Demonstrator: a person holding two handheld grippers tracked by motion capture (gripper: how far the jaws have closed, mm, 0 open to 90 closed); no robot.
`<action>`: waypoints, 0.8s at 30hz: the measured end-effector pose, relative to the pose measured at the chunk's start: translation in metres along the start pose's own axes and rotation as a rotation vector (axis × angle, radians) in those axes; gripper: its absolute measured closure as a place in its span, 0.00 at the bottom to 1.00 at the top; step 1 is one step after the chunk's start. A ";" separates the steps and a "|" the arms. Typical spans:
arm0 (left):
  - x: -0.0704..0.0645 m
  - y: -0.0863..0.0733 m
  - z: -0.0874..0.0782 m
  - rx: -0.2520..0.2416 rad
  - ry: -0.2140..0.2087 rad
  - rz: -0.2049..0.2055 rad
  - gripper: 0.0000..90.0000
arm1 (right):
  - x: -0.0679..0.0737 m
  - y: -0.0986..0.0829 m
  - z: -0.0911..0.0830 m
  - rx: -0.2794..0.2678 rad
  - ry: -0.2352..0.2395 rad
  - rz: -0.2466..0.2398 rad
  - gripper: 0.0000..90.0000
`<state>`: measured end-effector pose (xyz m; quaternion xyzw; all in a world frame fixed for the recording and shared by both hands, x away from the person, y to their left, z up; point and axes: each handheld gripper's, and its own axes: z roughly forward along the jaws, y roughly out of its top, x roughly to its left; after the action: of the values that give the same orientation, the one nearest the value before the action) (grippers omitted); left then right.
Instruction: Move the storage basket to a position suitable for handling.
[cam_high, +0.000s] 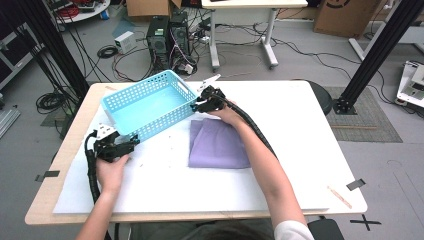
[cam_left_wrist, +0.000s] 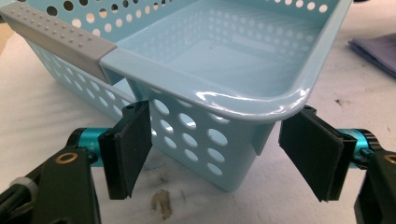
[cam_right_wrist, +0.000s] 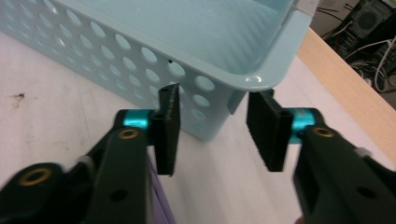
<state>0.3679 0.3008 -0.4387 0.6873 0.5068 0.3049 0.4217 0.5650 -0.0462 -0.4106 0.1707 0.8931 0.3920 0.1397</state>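
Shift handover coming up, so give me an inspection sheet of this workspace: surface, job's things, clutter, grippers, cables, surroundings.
Surface: white sheet on a wooden table; small dark stains near the basket.
Job's things: light blue perforated basket, empty, at the far left; folded purple cloth flat beside it.
Clutter: wooden stick and black tape at the near right corner; tape piece on the left edge.
Grippers: left gripper open, jaws either side of a basket corner; right gripper open at the opposite corner.
Cables: black corrugated cable trails from the left gripper, another along the right forearm.
Surroundings: computer towers, floor wiring, cardboard boxes, second table.
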 end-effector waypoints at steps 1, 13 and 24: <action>0.001 0.002 0.000 0.002 -0.005 -0.005 0.31 | 0.001 0.002 -0.005 -0.002 -0.010 -0.002 0.67; -0.011 0.015 0.008 -0.032 -0.101 -0.008 0.40 | 0.001 -0.005 -0.042 0.005 -0.057 -0.006 0.69; -0.038 0.044 0.044 -0.040 -0.230 0.016 0.39 | -0.013 -0.041 -0.093 0.004 -0.129 0.078 0.70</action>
<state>0.4130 0.2472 -0.4192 0.7132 0.4434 0.2375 0.4881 0.5332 -0.1384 -0.3785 0.2303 0.8758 0.3835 0.1813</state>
